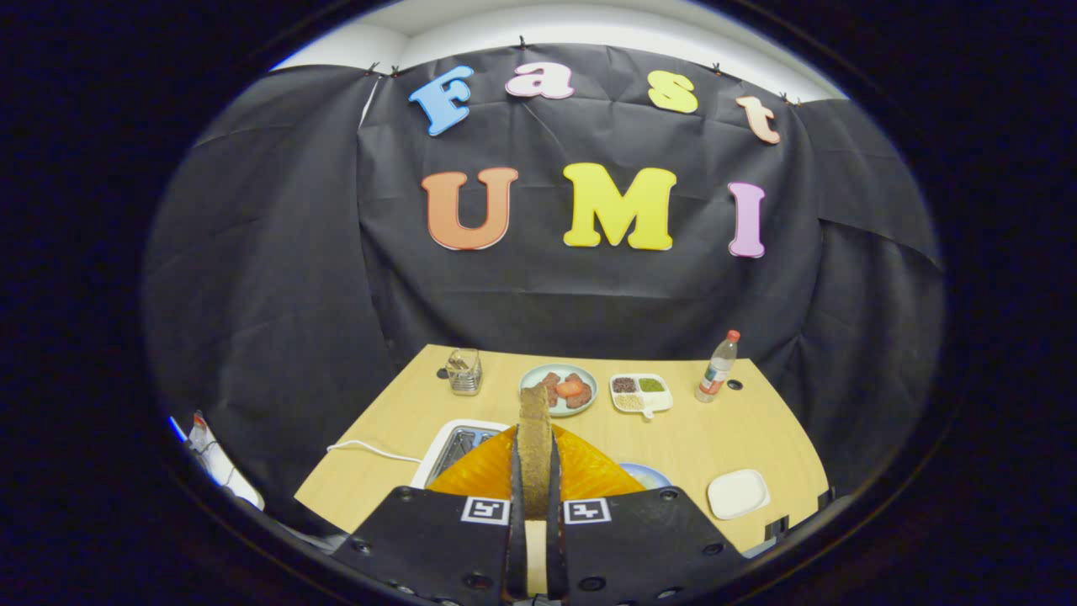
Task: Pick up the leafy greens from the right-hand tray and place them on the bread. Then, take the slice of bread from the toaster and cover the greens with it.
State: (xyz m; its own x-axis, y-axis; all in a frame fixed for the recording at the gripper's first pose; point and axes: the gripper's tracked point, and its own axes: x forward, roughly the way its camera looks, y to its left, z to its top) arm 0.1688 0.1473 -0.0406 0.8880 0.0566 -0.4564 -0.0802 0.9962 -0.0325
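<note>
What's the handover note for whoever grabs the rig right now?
Gripper: shut on the bread slice, held edge-up between the fingers, above the table.
Toaster: just ahead of the fingers, its slot looks empty.
Blue plate: beside the fingers, mostly hidden; greens can't be confirmed.
Done: slice lifted from the toaster.
Left: lay the slice over the greens, release.

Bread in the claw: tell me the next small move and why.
Probably carry the bread right and down toward the blue plate. The claw is shut on the slice, held edge-on and lifted above the toaster, so the pick looks done. The plate peeks out just beyond the right finger; I cannot see the greens on it from here.
</note>
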